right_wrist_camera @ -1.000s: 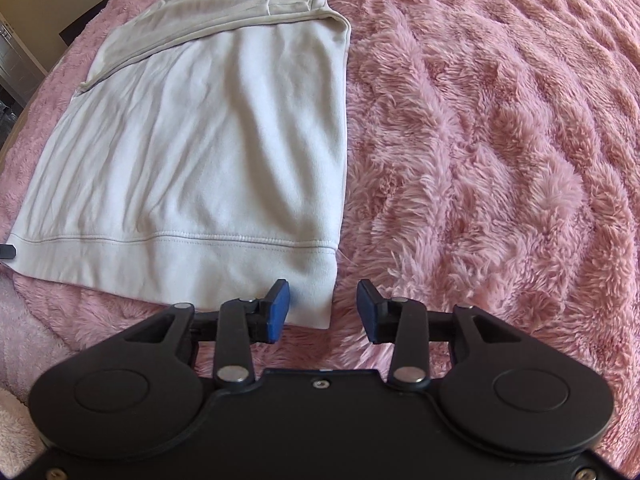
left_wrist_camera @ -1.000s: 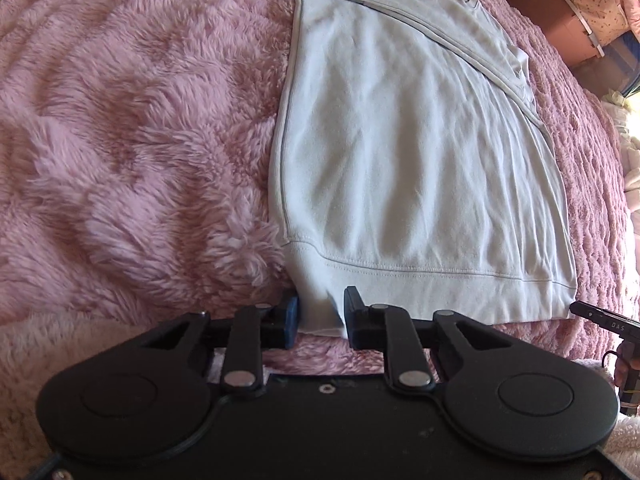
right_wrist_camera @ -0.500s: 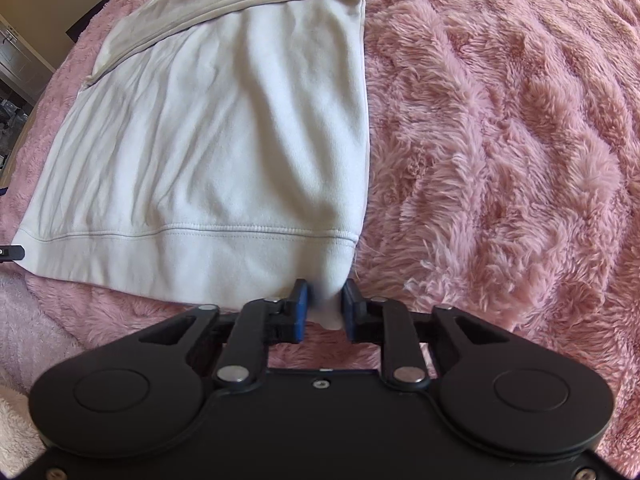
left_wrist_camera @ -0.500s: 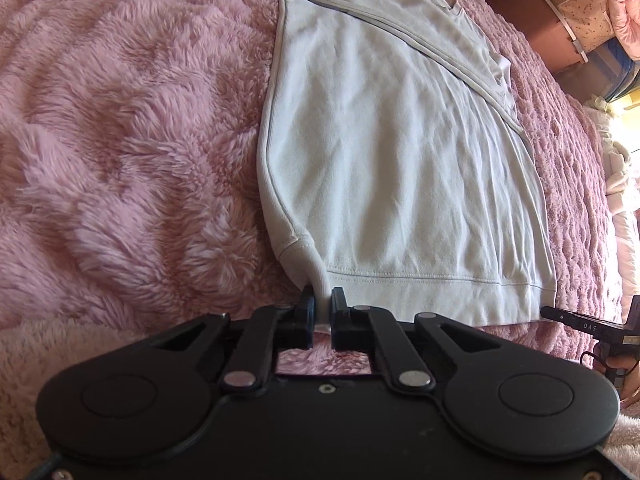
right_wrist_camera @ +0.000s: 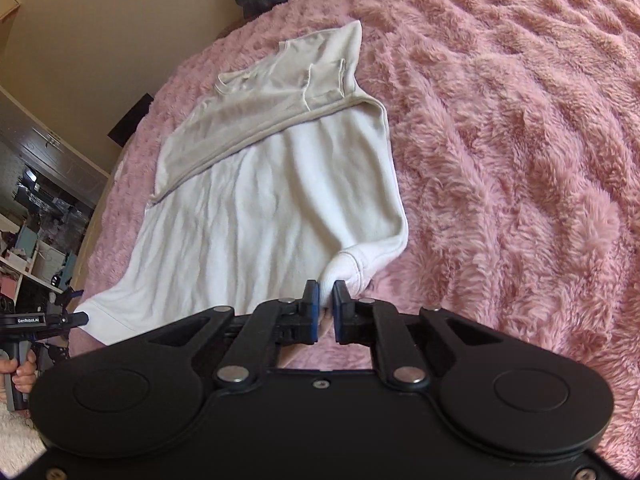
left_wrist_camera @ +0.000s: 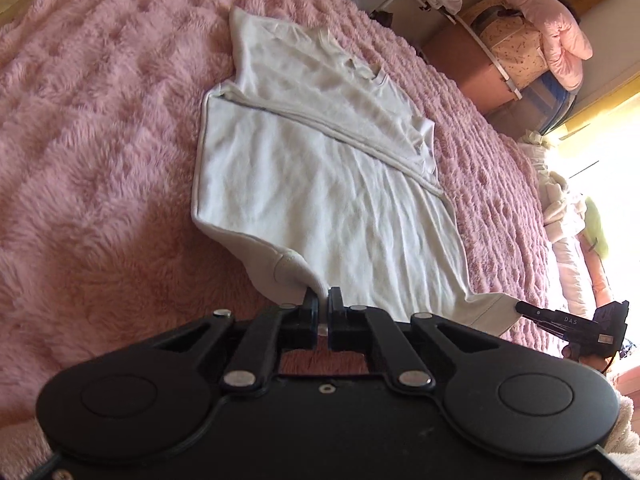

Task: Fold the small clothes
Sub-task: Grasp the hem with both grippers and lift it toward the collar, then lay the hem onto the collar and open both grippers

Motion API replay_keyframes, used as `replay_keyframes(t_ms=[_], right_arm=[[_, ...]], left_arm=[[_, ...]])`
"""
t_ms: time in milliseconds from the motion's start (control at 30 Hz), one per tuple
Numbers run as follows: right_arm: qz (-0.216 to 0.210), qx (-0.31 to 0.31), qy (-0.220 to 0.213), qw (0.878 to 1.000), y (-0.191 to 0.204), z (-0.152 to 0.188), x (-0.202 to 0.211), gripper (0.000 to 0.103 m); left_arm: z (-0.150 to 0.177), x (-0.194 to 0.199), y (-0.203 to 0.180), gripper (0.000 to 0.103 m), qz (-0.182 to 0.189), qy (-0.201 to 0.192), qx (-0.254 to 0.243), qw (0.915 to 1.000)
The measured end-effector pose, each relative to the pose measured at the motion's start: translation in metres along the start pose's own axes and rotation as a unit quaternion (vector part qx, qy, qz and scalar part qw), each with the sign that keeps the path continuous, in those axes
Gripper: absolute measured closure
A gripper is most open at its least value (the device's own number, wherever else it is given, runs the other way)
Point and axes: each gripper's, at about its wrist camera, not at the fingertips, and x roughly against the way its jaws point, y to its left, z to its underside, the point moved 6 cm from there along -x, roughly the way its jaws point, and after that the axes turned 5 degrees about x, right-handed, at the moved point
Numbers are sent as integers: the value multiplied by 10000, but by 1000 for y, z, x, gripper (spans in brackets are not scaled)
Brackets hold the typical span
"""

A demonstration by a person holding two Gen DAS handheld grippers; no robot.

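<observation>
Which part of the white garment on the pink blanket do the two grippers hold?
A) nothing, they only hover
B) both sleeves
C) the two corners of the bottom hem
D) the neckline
C: the left gripper and the right gripper each pinch one bottom hem corner of the white garment, raising it off the pink blanket.

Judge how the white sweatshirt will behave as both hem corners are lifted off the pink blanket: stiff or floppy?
Probably floppy: the white sweatshirt bunches into a soft cone where the left tool pinches its hem corner, as at the right tool. The span between should sag, since the cloth wrinkles and drapes. It may drag on the fluffy pink blanket rather than slide.
</observation>
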Motion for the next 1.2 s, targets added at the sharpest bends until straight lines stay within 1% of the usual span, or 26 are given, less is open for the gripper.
replay_keyframes(t_ms=[133, 233, 400, 500, 600, 733, 833, 900, 1033, 1133, 1200], right_arm=[[-113, 29, -518, 9986, 12, -44, 2, 95], [-168, 52, -845, 9963, 15, -80, -2, 96], [-79, -126, -1533, 9881, 12, -146, -14, 97], [-88, -462, -1829, 9820, 2, -190, -32, 97], [22, -571, -1968, 9788, -4, -226, -59, 97], [100, -649, -2005, 9775, -8, -268, -102, 97], [208, -669, -1993, 9774, -8, -296, -133, 97], [278, -713, -1982, 9772, -11, -310, -152, 97], [481, -776, -1938, 9768, -19, -333, -188, 98], [645, -867, -1874, 9763, -26, -342, -213, 98], [715, -913, -1848, 9759, -30, -344, -224, 98]], left_arm=[[-51, 5, -22, 102, 152, -500, -385, 9979], [-94, 5, -32, 102, 277, -843, -499, 9948], [-176, -10, -35, 102, 361, -1188, -453, 9912], [-223, -29, -31, 102, 373, -1299, -419, 9899], [-268, -57, -25, 102, 356, -1344, -389, 9895], [-321, -98, -8, 102, 322, -1349, -224, 9901], [-353, -124, 7, 102, 301, -1328, -15, 9907], [-372, -144, 16, 102, 212, -1296, 40, 9913], [-394, -180, 36, 102, 28, -1198, 146, 9927], [-402, -203, 44, 102, -129, -1134, 79, 9934], [-403, -217, 55, 102, -191, -1054, 172, 9941]])
